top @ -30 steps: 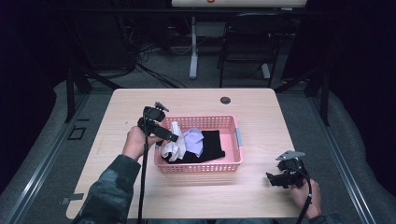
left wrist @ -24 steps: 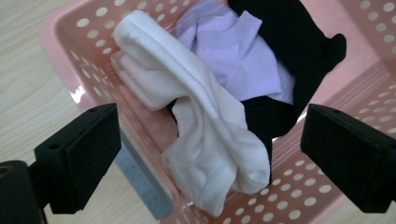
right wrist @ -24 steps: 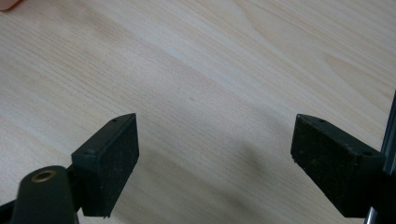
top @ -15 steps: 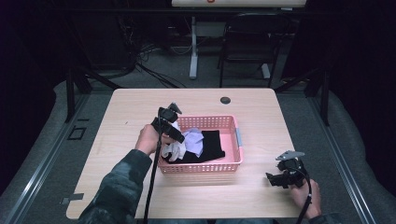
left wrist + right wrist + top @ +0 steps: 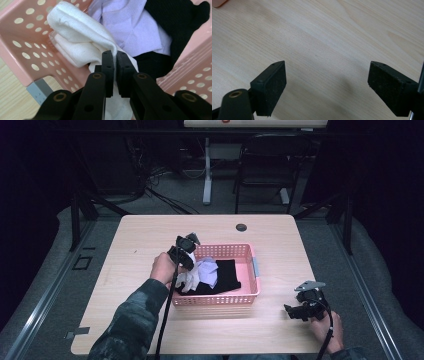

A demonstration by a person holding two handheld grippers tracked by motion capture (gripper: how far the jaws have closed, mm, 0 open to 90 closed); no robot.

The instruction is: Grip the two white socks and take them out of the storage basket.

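A pink perforated basket sits mid-table holding a white cloth, a lavender cloth and a black cloth. My left gripper reaches down into the basket's left end. Its jaws have just been closing, and in the left gripper view the left gripper pinches a fold of the white cloth. The lavender cloth and black cloth lie beyond it. My right gripper rests low near the table's front right. The right gripper stands wide open over bare wood.
A small black round disc lies near the table's far edge. The basket wall rises close on both sides of the left jaws. A grey tag sticks out at the basket's right end. A chair and a stand are behind the table.
The left gripper moved right and down from the basket's left rim into the basket, and its jaws closed on the white cloth. The right gripper stayed put.
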